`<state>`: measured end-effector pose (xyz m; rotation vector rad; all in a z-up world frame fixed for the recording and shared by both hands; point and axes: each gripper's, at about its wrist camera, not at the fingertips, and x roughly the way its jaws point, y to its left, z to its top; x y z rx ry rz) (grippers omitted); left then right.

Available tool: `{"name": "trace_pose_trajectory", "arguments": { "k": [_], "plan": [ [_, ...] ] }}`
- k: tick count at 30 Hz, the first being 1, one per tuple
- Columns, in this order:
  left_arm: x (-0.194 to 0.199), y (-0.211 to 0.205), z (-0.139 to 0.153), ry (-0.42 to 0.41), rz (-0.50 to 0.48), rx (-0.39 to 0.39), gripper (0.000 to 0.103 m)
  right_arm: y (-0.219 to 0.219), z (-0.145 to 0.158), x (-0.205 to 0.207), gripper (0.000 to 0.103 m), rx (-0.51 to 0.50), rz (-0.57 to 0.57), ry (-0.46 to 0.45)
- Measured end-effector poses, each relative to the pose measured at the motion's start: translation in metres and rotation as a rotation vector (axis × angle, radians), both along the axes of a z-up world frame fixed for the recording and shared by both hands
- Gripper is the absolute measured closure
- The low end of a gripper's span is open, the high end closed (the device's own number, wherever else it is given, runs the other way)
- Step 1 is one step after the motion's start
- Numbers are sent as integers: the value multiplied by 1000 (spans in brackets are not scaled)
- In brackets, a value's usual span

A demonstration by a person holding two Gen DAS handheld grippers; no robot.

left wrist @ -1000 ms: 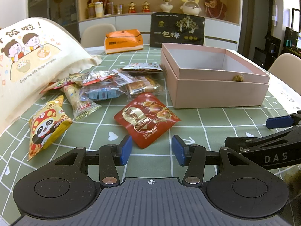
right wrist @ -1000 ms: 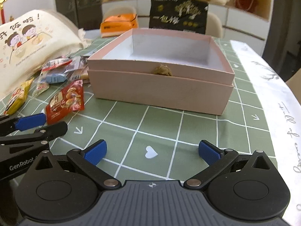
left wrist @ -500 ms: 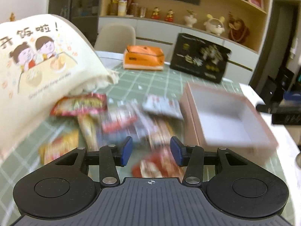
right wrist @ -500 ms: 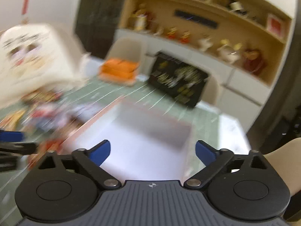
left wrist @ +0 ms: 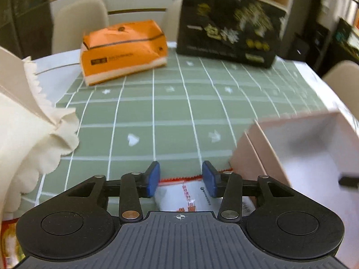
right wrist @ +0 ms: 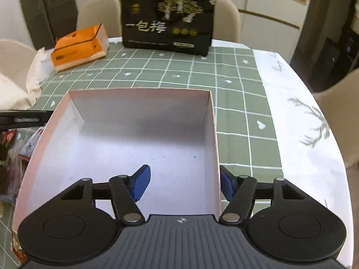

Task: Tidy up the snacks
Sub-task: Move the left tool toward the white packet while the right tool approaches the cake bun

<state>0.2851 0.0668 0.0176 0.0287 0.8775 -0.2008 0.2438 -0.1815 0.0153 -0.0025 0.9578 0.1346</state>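
Snack packets are off to the left of the pink box (right wrist: 125, 157), which sits on the green checked tabletop (left wrist: 170, 112). Left tongs (left wrist: 181, 178) are spread, hanging low over a white snack packet (left wrist: 186, 196) with a red zigzag edge, and nothing's pinched between the blue pads; whether they touch the packet I can't tell. That packet lies just beside the box's left wall. Right tongs (right wrist: 182, 183) are spread wide too, straddling the box's right wall: one pad inside the box, the other outside over the tabletop, not squeezing it as far as I can see. Inside of the box looks bare white in the right view. A few more packets (right wrist: 13, 157) are jumbled against the box's left side, pretty blurry. Further back there's an orange tissue pack (left wrist: 123, 51) and a black bag (right wrist: 167, 22) with gold lettering standing upright at the far edge. Cream cloth bag (left wrist: 29, 139) slumps on the left.
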Motion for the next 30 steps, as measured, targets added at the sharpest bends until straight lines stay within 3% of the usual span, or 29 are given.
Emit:
{"name": "trace_pose_trajectory", "arguments": {
  "k": [3,13,18,22,24,26,30],
  "plan": [
    [-34,20,3,15,-43,-26,67,13,2,3,37,-20,63,-1],
    [-162,58,18,84,27,-87,69,71,10,4,36,48,252,-29],
    [-219,67,20,108,151,-225,69,72,42,-51,26,20,336,-148],
    [-260,78,20,91,273,-302,69,65,59,-103,16,144,506,-110],
    [-277,81,20,87,326,-321,68,74,52,-129,16,213,630,-28],
    [-295,84,25,54,383,-348,67,93,40,-151,16,212,727,8],
    [-328,96,49,-66,538,-323,67,138,22,-183,16,124,847,-60]
  ]
}}
